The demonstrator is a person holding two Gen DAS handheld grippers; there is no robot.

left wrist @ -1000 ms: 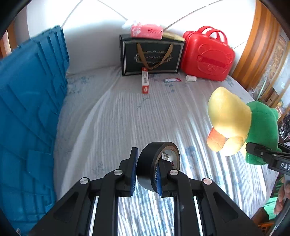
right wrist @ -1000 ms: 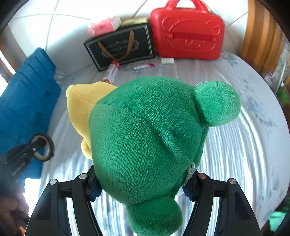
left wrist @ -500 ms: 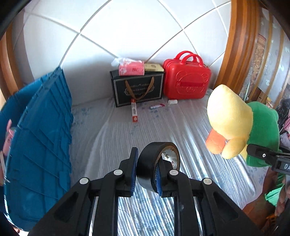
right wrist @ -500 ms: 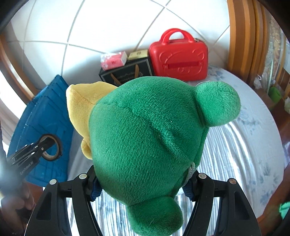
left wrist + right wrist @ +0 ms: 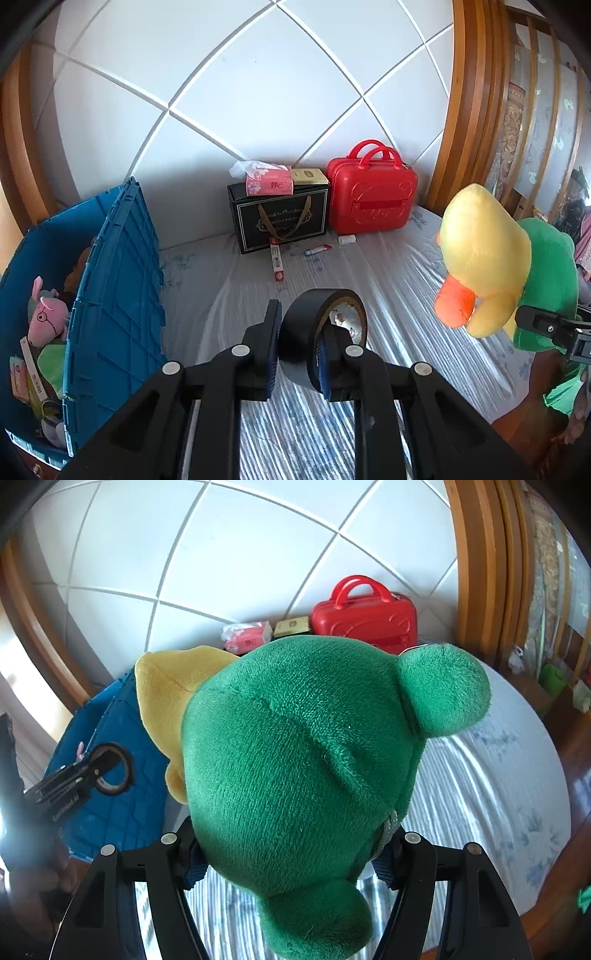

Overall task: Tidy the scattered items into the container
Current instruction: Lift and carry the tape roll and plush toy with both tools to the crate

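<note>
The blue crate (image 5: 110, 295) stands at the left edge of the bed (image 5: 388, 280), its hinged lid up on the bed side; inside it I see a pink plush pig (image 5: 46, 314) lying on other soft toys and a few packets. Right of the crate, over the striped bed cover, my left gripper (image 5: 297, 347) is closed as far as it goes on a roll of black tape (image 5: 321, 339): one finger presses the outer face, the other sits inside the ring, and the roll stands on edge between them, clear of the bed. Beyond the crate's far right, against the white padded headboard (image 5: 258, 92), stands a black gift box (image 5: 280, 218) with a pink tissue pack (image 5: 269, 182) and a small beige box (image 5: 309, 175) on top. A long red-and-white packet (image 5: 276, 260) lies on the cover in front of the gift box, then a small tube (image 5: 318, 250) and a little white bottle (image 5: 347, 239). Next along the headboard, further from the crate, is a red carry case (image 5: 371, 201). Furthest right of the crate, my right gripper (image 5: 291, 853) stands about half open around a plush toy (image 5: 295, 760) with a green body, yellow head and orange beak; its pads squeeze the green body from both sides and hold it in the air above the bed.
</note>
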